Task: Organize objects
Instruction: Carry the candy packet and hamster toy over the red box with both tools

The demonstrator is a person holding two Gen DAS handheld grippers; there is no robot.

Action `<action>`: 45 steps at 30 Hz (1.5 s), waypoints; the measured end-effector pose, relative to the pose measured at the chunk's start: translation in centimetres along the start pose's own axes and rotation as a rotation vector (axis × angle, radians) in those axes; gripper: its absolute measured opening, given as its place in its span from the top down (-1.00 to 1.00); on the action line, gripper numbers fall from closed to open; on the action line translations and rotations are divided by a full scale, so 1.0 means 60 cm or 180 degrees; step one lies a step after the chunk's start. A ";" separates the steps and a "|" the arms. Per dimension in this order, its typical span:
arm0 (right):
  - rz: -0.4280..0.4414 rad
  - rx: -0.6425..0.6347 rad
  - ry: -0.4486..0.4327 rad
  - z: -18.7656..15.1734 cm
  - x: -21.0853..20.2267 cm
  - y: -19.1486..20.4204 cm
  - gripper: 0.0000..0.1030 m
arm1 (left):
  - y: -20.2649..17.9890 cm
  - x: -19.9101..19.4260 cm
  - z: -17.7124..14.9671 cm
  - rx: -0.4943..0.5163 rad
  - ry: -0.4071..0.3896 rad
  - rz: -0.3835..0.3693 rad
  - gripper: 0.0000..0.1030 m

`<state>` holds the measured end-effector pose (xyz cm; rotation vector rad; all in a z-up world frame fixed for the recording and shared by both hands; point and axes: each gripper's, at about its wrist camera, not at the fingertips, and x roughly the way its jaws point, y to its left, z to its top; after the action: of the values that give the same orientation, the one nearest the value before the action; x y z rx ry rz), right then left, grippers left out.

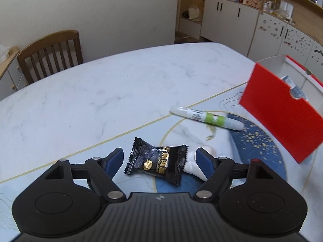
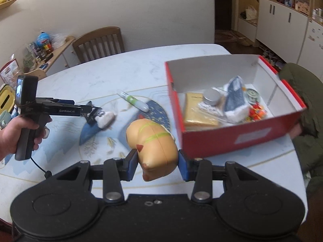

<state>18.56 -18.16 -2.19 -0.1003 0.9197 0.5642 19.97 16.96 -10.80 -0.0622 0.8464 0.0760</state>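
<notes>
With the left tongs (image 1: 159, 157) spread wide astride the crinkled black foil snack packet (image 1: 156, 162) on the table, the right tongs (image 2: 158, 164), clamped on the tan rubbery squeeze toy (image 2: 153, 143), should clear the near wall of the red cardboard box (image 2: 238, 137) ahead-right before letting go.

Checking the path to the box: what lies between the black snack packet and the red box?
In the left wrist view, the green-and-white pen lies on the table between the black snack packet and the red box; otherwise only patterned mat.
</notes>
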 end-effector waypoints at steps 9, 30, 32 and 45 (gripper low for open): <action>-0.0211 0.0170 0.0017 -0.016 -0.023 -0.042 0.20 | 0.017 0.061 -0.013 -0.0058 0.0168 0.0036 -0.51; -0.0086 0.0161 -0.0114 0.050 -0.007 -0.117 0.20 | -0.015 0.009 -0.022 -0.0132 0.0210 0.0177 -0.02; -0.0031 0.0135 -0.0136 0.059 -0.001 -0.125 0.20 | -0.027 -0.012 -0.017 -0.0127 0.0189 0.0156 -0.02; 0.0226 0.0017 -0.0221 0.097 0.030 -0.193 0.20 | -0.152 -0.099 0.040 -0.0168 0.0040 -0.0094 -0.02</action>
<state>29.42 -25.40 -1.77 -0.0431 0.8597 0.6272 18.70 7.83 -4.55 -0.1249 0.8559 0.0701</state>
